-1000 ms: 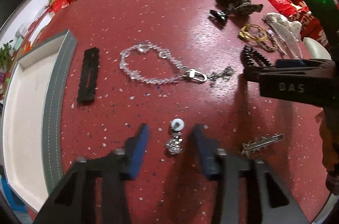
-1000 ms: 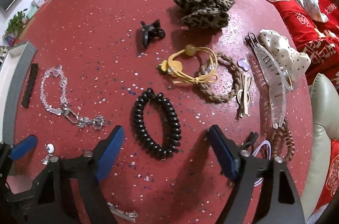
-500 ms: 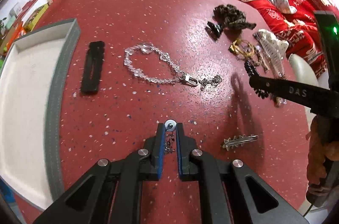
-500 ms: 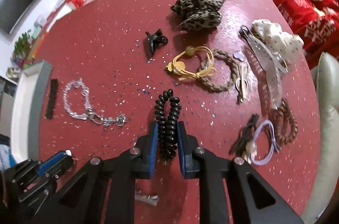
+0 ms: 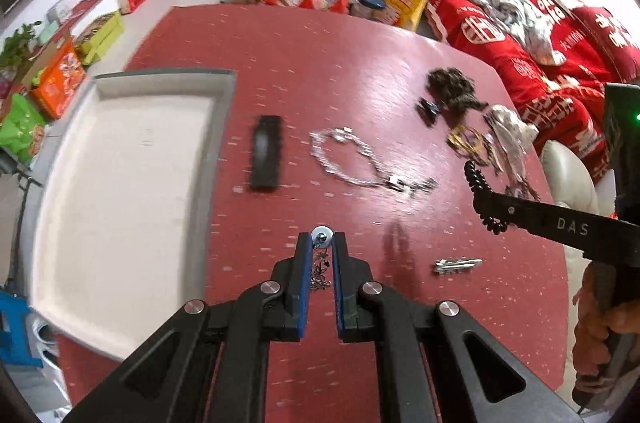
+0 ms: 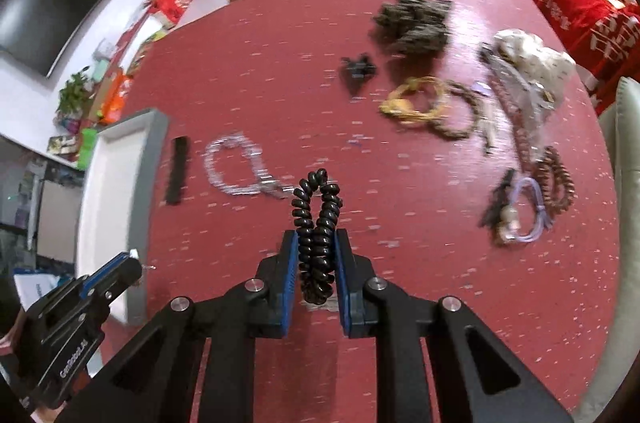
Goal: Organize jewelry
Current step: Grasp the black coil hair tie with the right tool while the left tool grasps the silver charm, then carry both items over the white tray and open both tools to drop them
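My left gripper [image 5: 322, 241] is shut on a small silver earring [image 5: 321, 236], lifted above the red table [image 5: 328, 71]; its dangling part hangs between the blue pads. My right gripper [image 6: 316, 239] is shut on a black spiral hair tie [image 6: 316, 219], squeezed flat and raised off the table. From the left wrist view the right gripper [image 5: 486, 201] shows at the right with the hair tie [image 5: 476, 179] sticking out. The left gripper [image 6: 134, 259] appears at the lower left of the right wrist view. A white tray with a grey rim [image 5: 216, 127] lies at the left.
On the table lie a black barrette [image 5: 266, 159], a crystal chain bracelet [image 5: 356, 163], a silver hair clip [image 5: 456, 265], a leopard scrunchie [image 6: 412, 23], a small black claw clip [image 6: 358, 69], yellow and braided ties [image 6: 416, 101] and more ties [image 6: 532, 199] at the right edge.
Both grippers went from open around their items to shut on them, then rose from the table. The earring and the black hair tie came up with them.
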